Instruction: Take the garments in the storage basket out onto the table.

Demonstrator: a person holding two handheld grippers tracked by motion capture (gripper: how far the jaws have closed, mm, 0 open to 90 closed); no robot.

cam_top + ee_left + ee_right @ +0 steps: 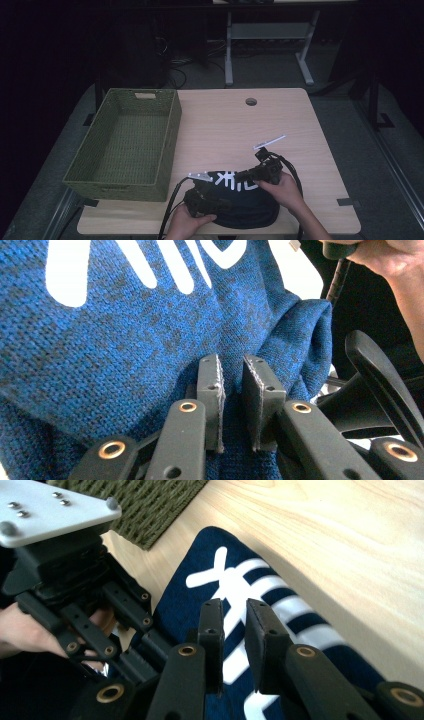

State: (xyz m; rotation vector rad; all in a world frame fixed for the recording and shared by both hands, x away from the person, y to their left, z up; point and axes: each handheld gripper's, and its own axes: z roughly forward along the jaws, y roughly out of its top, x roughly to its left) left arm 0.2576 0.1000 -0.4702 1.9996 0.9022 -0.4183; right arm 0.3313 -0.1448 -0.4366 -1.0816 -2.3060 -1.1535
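A green woven basket (125, 145) sits on the left part of the wooden worktop (235, 130), its long side running away from the person. A slot handle is cut in its far wall. Its floor is bare weave with nothing lying in it. In the right gripper view a corner of the same basket (150, 505) shows at the top, just beyond the cloth.

A dark blue knit cloth (245, 200) with white printed marks lies bunched at the near edge of the worktop, right of the basket's near corner and apart from it. It is on the worktop, not in the basket.

The left gripper (202, 197) is at the cloth's left side, held by the left hand (187, 222). In the left gripper view its fingers (210, 390) stand with a narrow gap, and a fold of the cloth (125, 340) rises between and behind them; whether they press on the fabric or merely stand over it cannot be told.

The right gripper (255, 172) is at the far right edge of the cloth, with the right hand (282, 190) behind it. In the right gripper view its fingers (212, 625) are likewise a little apart, poised above the white print of the cloth (300, 630), with nothing seen clamped between them. The left gripper (95, 605), topped by its grey plate, shows at the left of that view.

A round hole (251, 101) is cut near the worktop's far edge.
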